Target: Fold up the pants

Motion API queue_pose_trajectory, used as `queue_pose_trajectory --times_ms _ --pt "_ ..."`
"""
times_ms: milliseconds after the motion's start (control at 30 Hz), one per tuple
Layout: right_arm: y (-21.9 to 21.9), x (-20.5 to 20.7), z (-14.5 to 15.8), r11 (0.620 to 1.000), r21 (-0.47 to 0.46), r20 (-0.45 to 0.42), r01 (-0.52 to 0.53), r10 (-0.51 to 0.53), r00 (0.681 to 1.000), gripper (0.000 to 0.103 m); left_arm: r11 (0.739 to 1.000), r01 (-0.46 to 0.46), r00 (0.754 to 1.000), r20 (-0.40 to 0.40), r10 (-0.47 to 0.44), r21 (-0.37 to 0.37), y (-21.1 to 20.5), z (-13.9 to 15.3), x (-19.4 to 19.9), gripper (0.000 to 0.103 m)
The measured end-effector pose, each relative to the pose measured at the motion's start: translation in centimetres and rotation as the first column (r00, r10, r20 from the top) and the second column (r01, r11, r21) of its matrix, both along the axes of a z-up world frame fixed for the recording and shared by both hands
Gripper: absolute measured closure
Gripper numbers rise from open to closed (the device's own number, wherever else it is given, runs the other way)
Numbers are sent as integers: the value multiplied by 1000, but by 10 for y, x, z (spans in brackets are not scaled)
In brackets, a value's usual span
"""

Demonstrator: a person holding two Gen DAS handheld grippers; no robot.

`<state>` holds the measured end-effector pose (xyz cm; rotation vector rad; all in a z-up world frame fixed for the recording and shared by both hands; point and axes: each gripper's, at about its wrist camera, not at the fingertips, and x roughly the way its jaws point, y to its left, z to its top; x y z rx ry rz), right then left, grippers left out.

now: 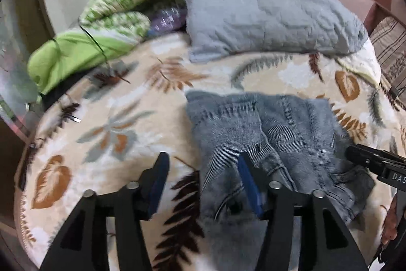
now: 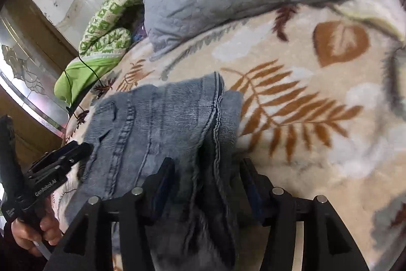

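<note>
Two grippers over folded jeans [image 1: 279, 133] on a bed.
Left gripper [image 1: 203, 184] spread, lower centre — right gripper [image 2: 206, 184] spread too, denim between its jaws, unpinched.

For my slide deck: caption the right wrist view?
Right gripper open over folded jeans on leaf-print blanket.

Lying on the bed: one pair of folded blue jeans [image 1: 274, 133], near and right; one grey pillow [image 1: 266, 9], far and right; one green patterned quilt [image 1: 119, 9], bunched far left; one leaf-print blanket [image 1: 114, 118] spreading beneath. Hovering over the jeans: two black grippers, the left gripper [image 1: 203, 179] and the right gripper [image 2: 206, 182].
</note>
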<state>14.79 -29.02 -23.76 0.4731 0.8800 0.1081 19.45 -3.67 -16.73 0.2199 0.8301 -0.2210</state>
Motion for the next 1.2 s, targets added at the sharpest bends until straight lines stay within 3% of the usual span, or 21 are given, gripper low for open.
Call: queue_pose_trajectory --times_ms 33,300,567,700,800,1000,1200 --pt "0 -10 11 1000 -11 23 2 -2 1000 45 1000 -8 1000 20 8 -1 2 9 -9 32" --pt "19 -88 118 998 -54 236 13 1 972 42 1000 -22 978 209 25 -19 15 92 -86 20" --pt "50 -152 197 993 -112 355 32 10 935 34 999 -49 944 325 52 -17 31 158 -143 14" --pt "65 -174 217 984 -168 379 57 12 925 32 997 -74 912 403 78 -23 44 185 -173 0" --pt "79 -188 227 972 -223 393 73 21 919 31 997 -79 888 452 82 -26 51 199 -192 0" --pt "100 -203 228 956 -285 379 67 48 924 31 993 -115 878 464 114 -26 63 210 -207 0" --pt "111 -210 220 941 -336 363 47 83 928 31 990 -126 886 442 139 -58 73 212 -213 0"
